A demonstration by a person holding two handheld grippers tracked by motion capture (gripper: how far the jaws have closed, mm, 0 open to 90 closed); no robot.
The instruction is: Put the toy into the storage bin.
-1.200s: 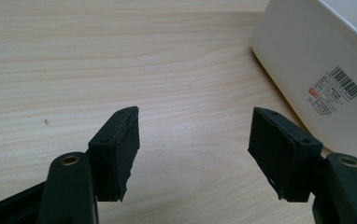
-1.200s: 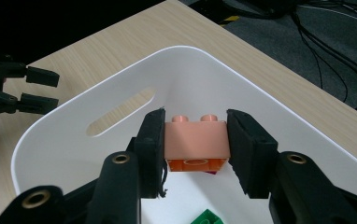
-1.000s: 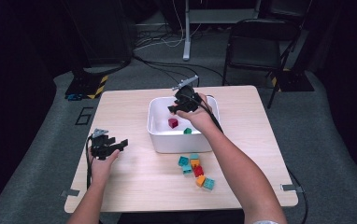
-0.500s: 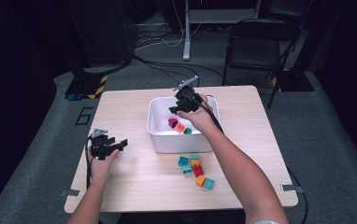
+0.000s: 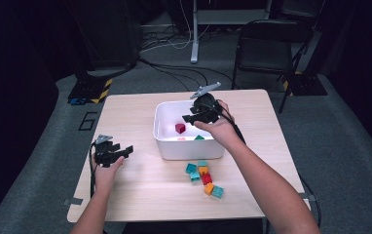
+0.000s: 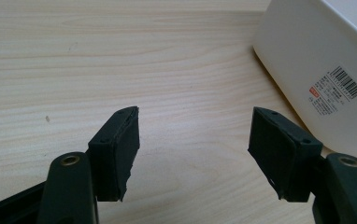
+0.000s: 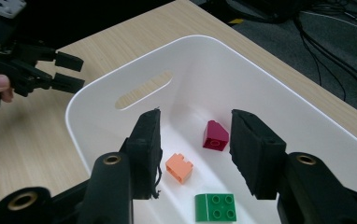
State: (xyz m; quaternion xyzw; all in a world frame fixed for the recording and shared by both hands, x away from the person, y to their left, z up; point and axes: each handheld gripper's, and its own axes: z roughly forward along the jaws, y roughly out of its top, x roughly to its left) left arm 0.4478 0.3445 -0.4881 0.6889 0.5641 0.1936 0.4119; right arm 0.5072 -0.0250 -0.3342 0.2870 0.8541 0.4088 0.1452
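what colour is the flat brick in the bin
Green, with four studs on top; clearest in the right gripper view.

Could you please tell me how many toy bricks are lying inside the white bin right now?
3: a dark red brick mid-floor, an orange brick beside it, a green brick nearest the right gripper. The jaws may hide more.

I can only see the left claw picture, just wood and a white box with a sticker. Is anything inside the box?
Observer: Yes. The white box holds three blocks: a dark red block, an orange block and a green block.
Operator: Where's the other claw?
Observer: The right claw hangs open over the box, gripping nothing.
Operator: Are there more blocks anywhere?
Observer: Yes, a small cluster of loose blocks lies on the table, on the person's side of the box: teal, orange and red ones.
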